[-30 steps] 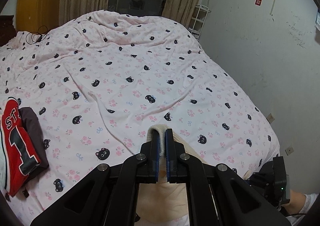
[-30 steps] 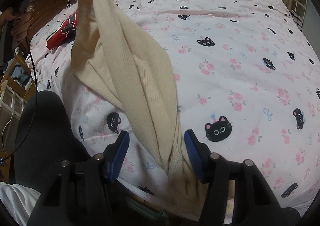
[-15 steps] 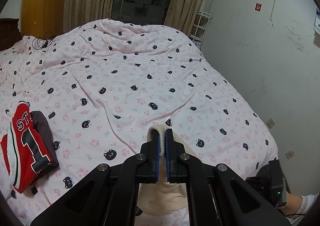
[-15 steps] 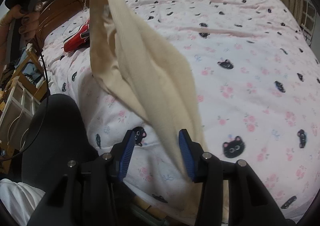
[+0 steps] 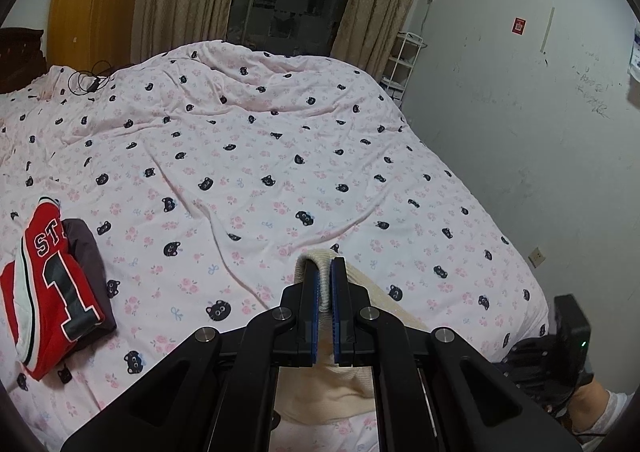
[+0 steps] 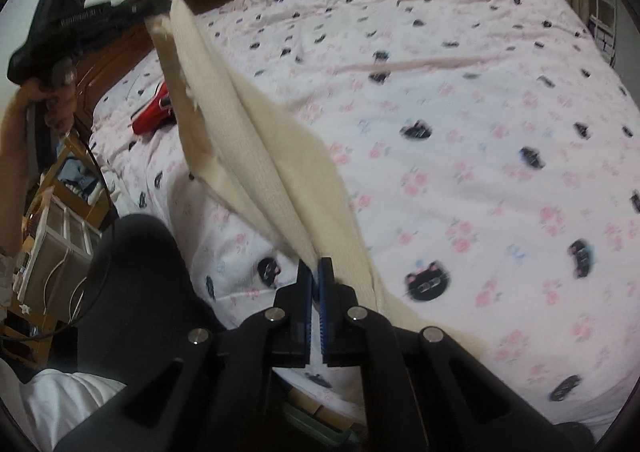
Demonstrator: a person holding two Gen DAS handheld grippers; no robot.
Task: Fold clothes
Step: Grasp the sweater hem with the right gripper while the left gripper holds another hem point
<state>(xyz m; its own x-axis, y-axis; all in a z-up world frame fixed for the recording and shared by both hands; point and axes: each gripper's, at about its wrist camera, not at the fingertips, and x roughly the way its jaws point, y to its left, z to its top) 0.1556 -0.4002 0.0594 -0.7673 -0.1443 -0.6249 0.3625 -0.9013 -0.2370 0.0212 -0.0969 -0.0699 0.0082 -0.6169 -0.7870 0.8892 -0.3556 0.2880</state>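
Note:
A cream knit garment (image 6: 256, 140) hangs stretched between my two grippers above the near edge of the bed. My left gripper (image 5: 325, 272) is shut on one folded end of the cream garment (image 5: 316, 258), and the rest sags below its jaws. In the right wrist view the left gripper (image 6: 160, 8) is at the upper left, held by a hand. My right gripper (image 6: 316, 272) is shut on the garment's lower edge, and the cloth trails past its right finger.
A pink bedspread (image 5: 280, 156) printed with cat faces covers the bed. A folded red jersey on a dark garment (image 5: 52, 284) lies at its left. A white wall (image 5: 520, 112) runs along the right, curtains at the back. A dark trouser leg (image 6: 136, 276) and shelves (image 6: 52, 228) stand left of the bed.
My right gripper closed from open onto the garment's lower edge and rose, drawing the cloth taut. The left gripper kept its hold and rose slightly.

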